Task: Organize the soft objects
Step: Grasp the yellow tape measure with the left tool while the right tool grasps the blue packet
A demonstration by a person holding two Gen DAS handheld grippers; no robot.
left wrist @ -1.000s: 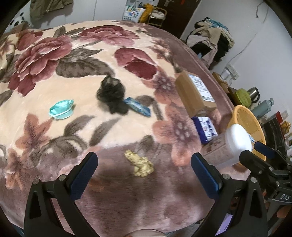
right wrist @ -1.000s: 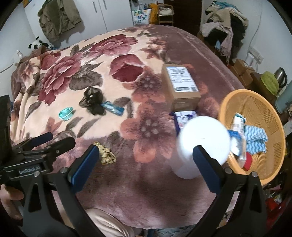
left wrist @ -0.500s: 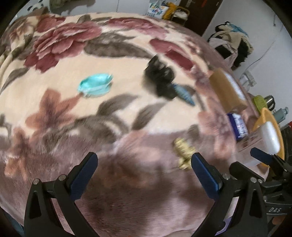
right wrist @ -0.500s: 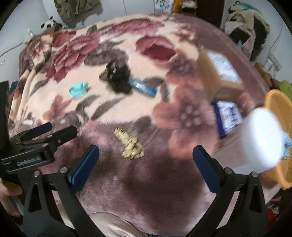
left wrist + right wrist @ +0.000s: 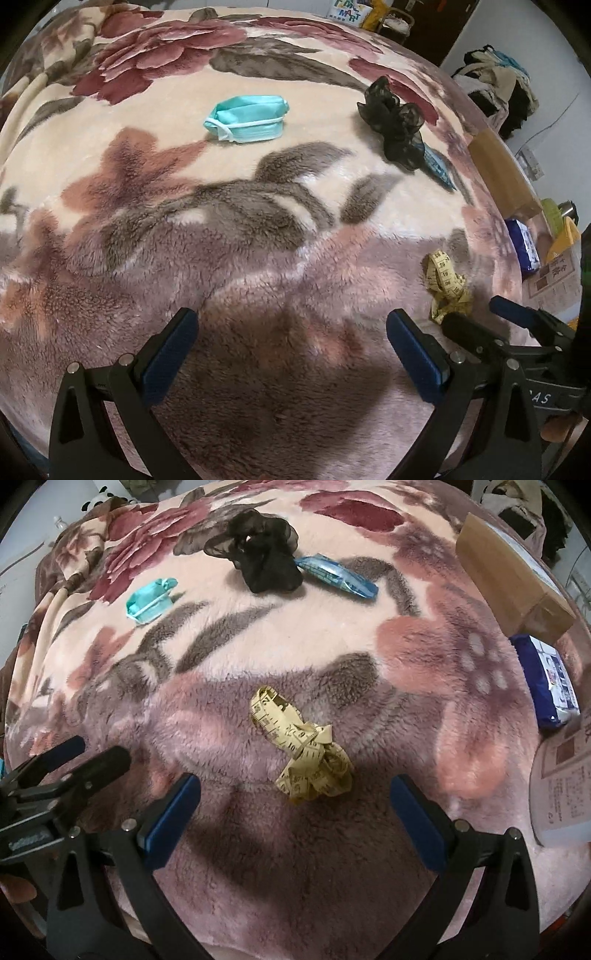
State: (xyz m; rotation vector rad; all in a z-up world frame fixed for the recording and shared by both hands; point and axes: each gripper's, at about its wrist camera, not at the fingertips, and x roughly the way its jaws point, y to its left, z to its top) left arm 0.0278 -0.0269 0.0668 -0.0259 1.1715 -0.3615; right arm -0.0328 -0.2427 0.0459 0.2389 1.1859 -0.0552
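Right wrist view: the right gripper hangs low over a floral fleece blanket, its blue-padded fingers spread wide with nothing between them. A crumpled yellow measuring tape lies on the blanket just ahead of the gap between the fingers, apart from both. Farther off lie a folded teal face mask, a black gauze scrunchie and, touching it, a blue packet. At right are a cardboard box and a blue-and-white pack. Left wrist view: the left gripper also stands with its fingers wide apart and holds nothing; the face mask lies well ahead, the measuring tape to the right, just beyond the right gripper's fingertips.
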